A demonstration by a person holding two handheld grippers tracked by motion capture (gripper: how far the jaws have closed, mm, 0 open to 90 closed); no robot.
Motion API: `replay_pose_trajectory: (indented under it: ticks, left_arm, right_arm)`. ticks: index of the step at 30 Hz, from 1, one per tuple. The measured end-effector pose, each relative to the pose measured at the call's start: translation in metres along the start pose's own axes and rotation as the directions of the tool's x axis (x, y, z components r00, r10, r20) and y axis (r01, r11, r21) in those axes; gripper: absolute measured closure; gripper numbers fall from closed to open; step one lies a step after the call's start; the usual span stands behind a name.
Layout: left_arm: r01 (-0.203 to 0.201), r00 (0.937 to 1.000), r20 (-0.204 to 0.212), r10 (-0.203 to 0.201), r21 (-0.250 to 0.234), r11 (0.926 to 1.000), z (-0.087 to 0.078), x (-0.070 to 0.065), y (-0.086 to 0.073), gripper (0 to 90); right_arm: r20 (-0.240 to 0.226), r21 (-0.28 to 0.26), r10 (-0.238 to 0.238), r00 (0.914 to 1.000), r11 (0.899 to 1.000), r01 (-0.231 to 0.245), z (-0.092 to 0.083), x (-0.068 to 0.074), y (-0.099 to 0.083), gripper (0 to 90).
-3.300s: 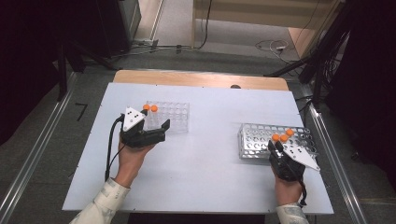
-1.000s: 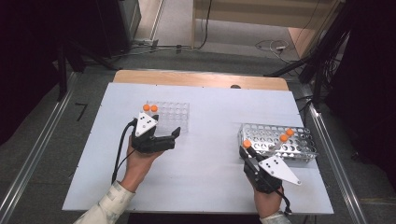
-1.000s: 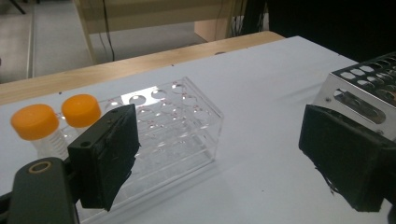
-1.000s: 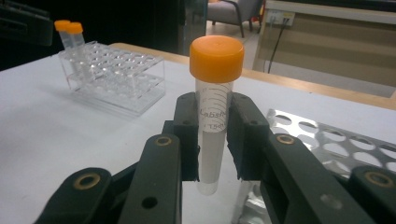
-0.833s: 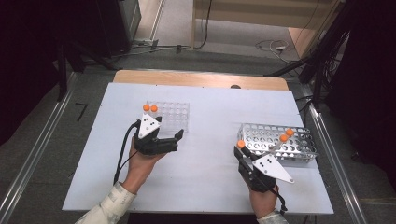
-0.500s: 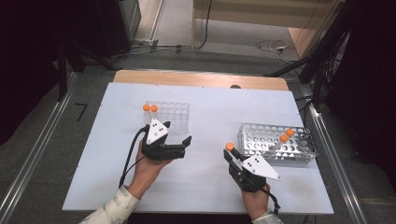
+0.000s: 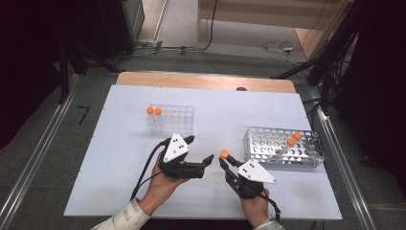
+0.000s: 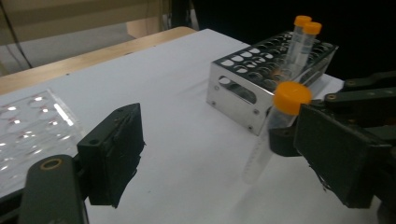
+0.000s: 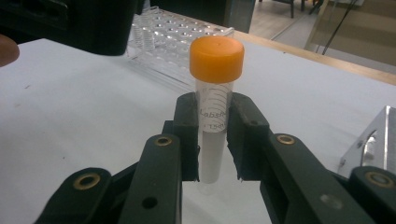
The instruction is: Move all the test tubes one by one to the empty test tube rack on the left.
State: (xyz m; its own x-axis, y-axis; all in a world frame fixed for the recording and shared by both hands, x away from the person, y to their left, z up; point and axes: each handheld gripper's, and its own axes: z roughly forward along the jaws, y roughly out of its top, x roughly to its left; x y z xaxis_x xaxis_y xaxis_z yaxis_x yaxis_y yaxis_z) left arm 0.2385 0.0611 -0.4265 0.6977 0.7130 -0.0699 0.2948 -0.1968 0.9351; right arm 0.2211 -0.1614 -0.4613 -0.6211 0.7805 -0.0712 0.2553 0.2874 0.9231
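- High view: my right gripper (image 7: 225, 160) pinches an orange-capped clear tube (image 7: 224, 154) mid-table, beside the spread left gripper (image 7: 201, 149).
- Left gripper view: jaws just narrowing, nothing between; perforated shiny metal rack (image 8: 243, 93) behind.
- Right gripper view: black jaws clamp the tube's (image 9: 214, 107) smooth barrel.

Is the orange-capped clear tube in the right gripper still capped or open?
Capped. The orange-capped clear tube has its cap seated on top, and the right gripper clamps its body below the cap.

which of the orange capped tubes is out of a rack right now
The tube clamped upright in the right claw, between the two racks. The other four stand in racks: two in the clear rack, two in the metal rack.
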Motion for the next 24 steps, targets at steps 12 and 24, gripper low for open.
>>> replay_pose_trajectory:
  ticks: [12,24]
  left_arm:
    - [-0.021,0.9952,0.096,0.019,0.015,0.9997,0.006,-0.008,-0.004,35.3]
    - [-0.032,0.9900,0.138,0.030,0.012,0.9994,0.008,-0.008,-0.008,64.6]
  right_arm:
    - [-0.066,0.004,-0.018,0.9976,1.000,0.018,0.007,0.016,0.003,72.1]
    - [-0.082,0.004,-0.021,0.9964,1.000,0.022,0.009,0.019,0.004,72.0]
